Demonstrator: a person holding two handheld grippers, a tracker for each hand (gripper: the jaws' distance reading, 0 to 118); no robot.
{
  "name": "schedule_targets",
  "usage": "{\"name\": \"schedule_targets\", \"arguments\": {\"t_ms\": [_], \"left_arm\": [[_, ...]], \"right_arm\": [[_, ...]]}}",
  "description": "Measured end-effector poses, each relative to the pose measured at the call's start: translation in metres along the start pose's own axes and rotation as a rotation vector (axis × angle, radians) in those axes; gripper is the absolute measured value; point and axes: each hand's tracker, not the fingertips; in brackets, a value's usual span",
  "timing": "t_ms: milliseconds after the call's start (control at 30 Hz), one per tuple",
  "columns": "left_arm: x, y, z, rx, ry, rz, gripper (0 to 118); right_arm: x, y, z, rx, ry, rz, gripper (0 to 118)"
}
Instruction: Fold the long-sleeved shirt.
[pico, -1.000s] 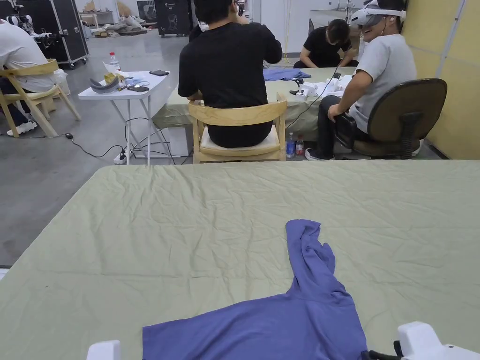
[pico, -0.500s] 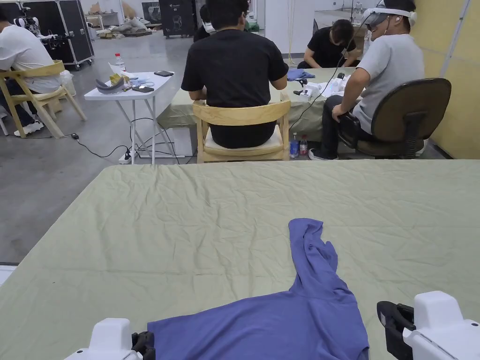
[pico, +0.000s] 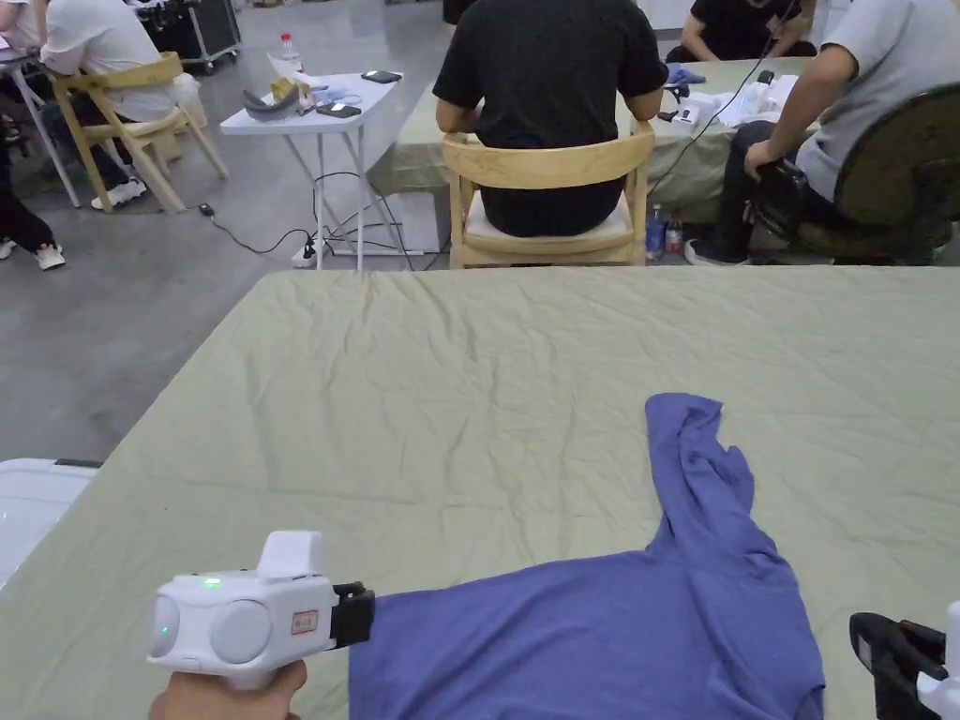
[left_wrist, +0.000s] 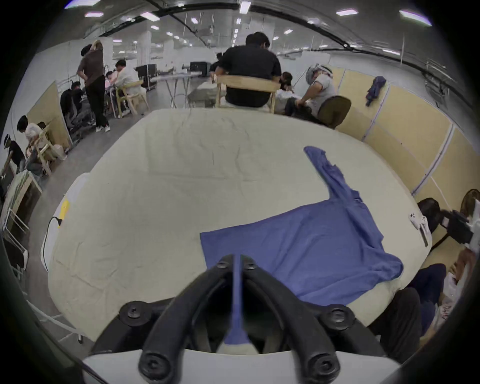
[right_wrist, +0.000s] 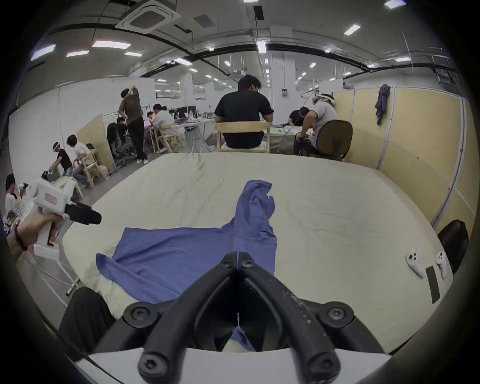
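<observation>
One shirt (pico: 600, 637), seemingly two grippers (left_wrist: 237, 259)

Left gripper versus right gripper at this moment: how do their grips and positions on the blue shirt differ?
The left gripper is shut on a thin strip of the blue shirt that runs visibly between its jaws; the right gripper has its jaws pressed together, with only a scrap of blue fabric showing behind the tips. In the head view the left gripper sits at the shirt's left edge, the right gripper at its right edge, low in the frame. Both are black-jawed and point across the green table cover.
</observation>
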Motion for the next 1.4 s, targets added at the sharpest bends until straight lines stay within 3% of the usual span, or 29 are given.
{"name": "schedule_targets", "arguments": {"t_ms": [33,100,500,567,600,633,700,867,1000,1100,1133,1400], "left_arm": [[-0.004,0.003,-0.014,-0.017,-0.001,-0.005,68],[-0.009,0.01,-0.042,-0.031,-0.002,-0.009,63],[-0.032,0.004,-0.169,-0.199,0.026,0.022,60],[-0.031,0.007,-0.164,-0.191,0.027,0.025,52],[-0.026,0.005,-0.158,-0.18,0.034,-0.012,42],[-0.024,0.004,-0.157,-0.17,0.042,-0.057,25],[-0.019,0.002,-0.155,-0.154,0.066,-0.057,10],[-0.004,-0.002,-0.148,-0.14,0.078,-0.088,6],[-0.007,-0.001,-0.156,-0.183,0.059,-0.053,6],[-0.001,-0.001,-0.16,-0.203,0.073,-0.071,6],[0.003,-0.001,-0.157,-0.203,0.081,-0.082,6],[-0.005,-0.007,-0.152,-0.165,0.048,-0.002,6]], "right_arm": [[0.001,-0.001,-0.006,-0.009,-0.001,0.0,0],[0.003,-0.003,-0.019,-0.04,-0.003,-0.003,0],[0.016,-0.018,-0.081,-0.181,-0.035,-0.035,0],[0.016,-0.022,-0.085,-0.185,-0.031,-0.044,1],[0.015,-0.022,-0.087,-0.189,-0.031,-0.043,1],[0.015,-0.023,-0.09,-0.193,-0.03,-0.039,1],[0.015,-0.023,-0.095,-0.197,-0.03,-0.036,1],[0.026,-0.01,-0.109,-0.199,-0.029,-0.041,1],[0.049,0.017,-0.139,-0.255,-0.016,-0.016,10],[0.074,0.037,-0.182,-0.371,-0.003,0.001,61],[0.082,0.041,-0.197,-0.398,-0.004,0.005,67],[0.108,0.042,-0.283,-0.502,0.047,0.015,62]]}}
